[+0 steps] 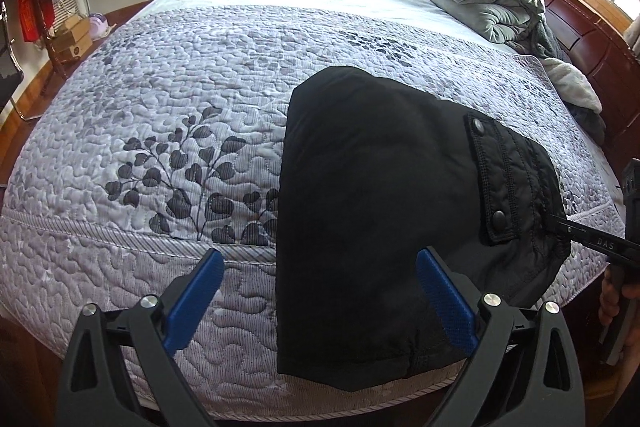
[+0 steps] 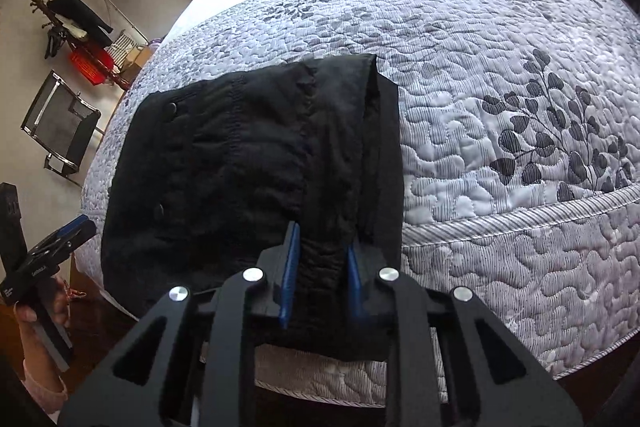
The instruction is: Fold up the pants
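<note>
Honestly the black pants [image 1: 372,211] look soft and floppy, a quilted snap-flap pocket up top, folded into a thick bundle at the bed [image 1: 168,99] edge, lower center-right of frame. Right tongs [image 2: 322,279] are pinching the gathered waistband; left tongs [image 1: 320,303] hang spread wide. I'd grab stitched edges.

Pants [image 2: 248,163] near edge hidden behind right gripper [image 2: 320,267]; bed corners cropped.
</note>
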